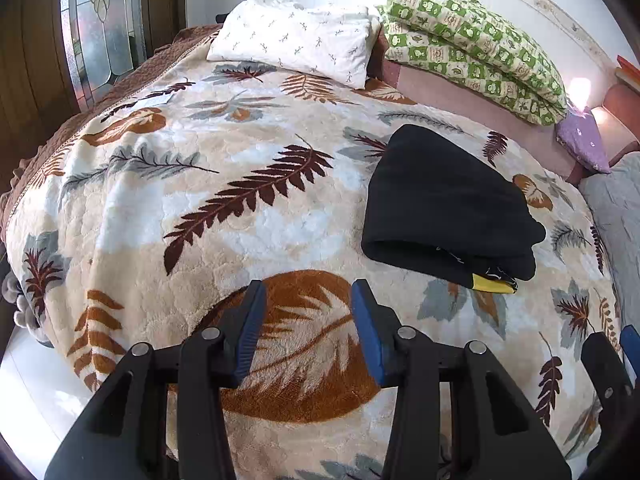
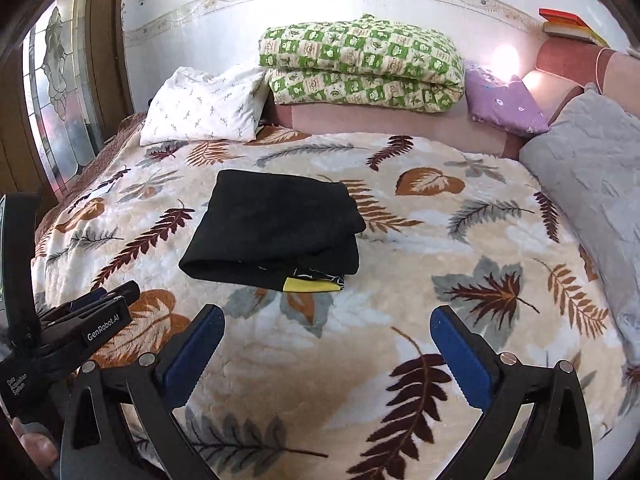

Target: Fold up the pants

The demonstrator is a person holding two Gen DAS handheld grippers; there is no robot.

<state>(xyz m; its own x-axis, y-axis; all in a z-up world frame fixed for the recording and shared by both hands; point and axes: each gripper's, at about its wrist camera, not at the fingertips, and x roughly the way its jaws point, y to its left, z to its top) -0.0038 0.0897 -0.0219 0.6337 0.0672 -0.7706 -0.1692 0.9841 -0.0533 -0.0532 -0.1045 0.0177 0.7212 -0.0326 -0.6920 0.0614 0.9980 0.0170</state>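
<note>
Bed (image 2: 500, 340) fills both views, covered by a plush fleece blanket (image 1: 248, 240) printed with brown, rust and grey leaves; soft, deep pile, slightly rumpled at the edges. At far left, a wooden door with patterned glass (image 1: 102, 20). Next along the headboard side: white pillow (image 1: 296, 40) with small sprig print, then a folded green-checked quilt (image 2: 360, 64), thick and puffy, then a small purple cushion (image 2: 504, 104) and a grey quilted pillow (image 2: 588, 168) at the right. Left hand-held gripper (image 1: 308, 328): blue-padded jaws partly apart, nothing between them, hanging over bare blanket. Pants (image 2: 276, 228): black, matte knit, lying near the middle of the bed as a compact, roughly square stack of layers, rounded fold at the left, a yellow patch showing at the near edge. Right hand-held gripper (image 2: 328, 352): jaws spread wide, empty, apart from the pants. Judgement: folding looks essentially finished. Next move, if any, calls only for squaring the slightly offset top layer, pinching thin fabric edges without dragging the stack.
</note>
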